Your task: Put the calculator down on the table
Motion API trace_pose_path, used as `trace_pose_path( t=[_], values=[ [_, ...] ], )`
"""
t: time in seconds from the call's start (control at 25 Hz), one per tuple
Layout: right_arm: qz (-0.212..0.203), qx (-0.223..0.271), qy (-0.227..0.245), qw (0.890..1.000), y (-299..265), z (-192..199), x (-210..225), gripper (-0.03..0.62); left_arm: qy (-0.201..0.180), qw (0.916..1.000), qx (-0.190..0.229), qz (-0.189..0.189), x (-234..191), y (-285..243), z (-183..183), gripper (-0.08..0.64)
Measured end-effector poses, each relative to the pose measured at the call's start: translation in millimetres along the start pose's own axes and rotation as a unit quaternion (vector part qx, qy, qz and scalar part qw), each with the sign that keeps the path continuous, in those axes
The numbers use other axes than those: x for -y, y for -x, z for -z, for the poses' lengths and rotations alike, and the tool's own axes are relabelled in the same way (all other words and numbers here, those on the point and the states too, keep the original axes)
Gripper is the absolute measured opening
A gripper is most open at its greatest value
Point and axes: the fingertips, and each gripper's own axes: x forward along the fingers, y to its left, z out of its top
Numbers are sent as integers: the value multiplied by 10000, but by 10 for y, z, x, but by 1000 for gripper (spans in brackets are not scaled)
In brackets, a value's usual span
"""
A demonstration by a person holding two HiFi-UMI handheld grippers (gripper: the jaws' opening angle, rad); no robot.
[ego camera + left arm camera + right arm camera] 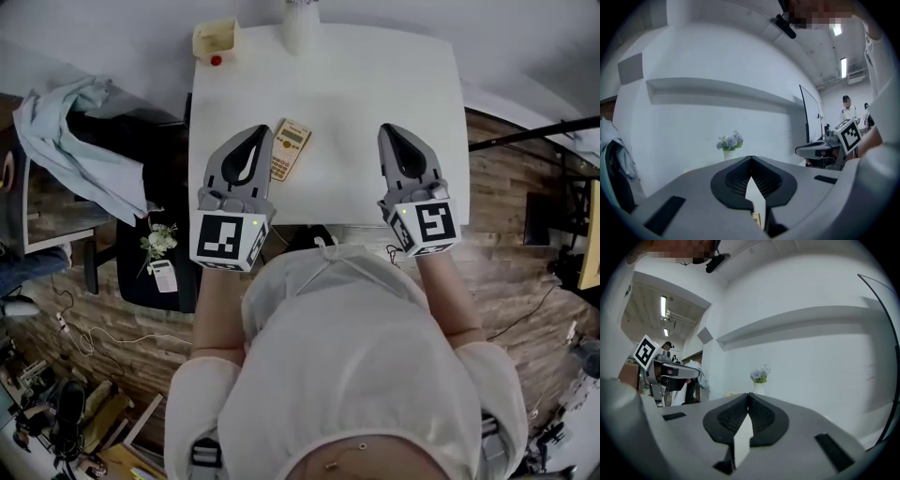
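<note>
A beige calculator [291, 147] lies flat on the white table [356, 94], left of its middle, with its left edge hidden under my left gripper. My left gripper [260, 132] hovers above the table's near-left part, its jaws shut with nothing between them. In the left gripper view the jaws [751, 159] meet at the tips, and a sliver of the calculator [756, 219] shows below the gap. My right gripper [388, 129] hangs over the near-right part of the table, also shut and empty; its tips [749, 394] touch in the right gripper view.
A cream box with a red button [216, 39] and a white vase [302, 23] of flowers [730, 142] stand at the table's far edge. A chair draped with pale blue cloth [75, 122] is to the left. A black stool [155, 234] sits by the table's near-left corner.
</note>
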Motion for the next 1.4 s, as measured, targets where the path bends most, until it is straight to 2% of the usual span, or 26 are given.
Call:
trace_pose_path(
  t=[0.16, 0.32, 0.88, 1.4],
  values=[
    [15, 197, 89, 9998, 213, -195, -33, 5, -8, 9994, 338, 73, 106, 250, -313, 18],
    [-90, 324, 208, 9992, 374, -321, -117, 5, 7, 9987, 465, 203, 202, 406, -393, 18],
    [-299, 349, 214, 9987, 569, -355, -295, 3, 46, 9984, 449, 347, 370, 540, -384, 18],
    [-220, 332, 311, 9987, 757, -309, -375, 2, 58, 9991, 303, 307, 491, 653, -253, 18]
  ],
)
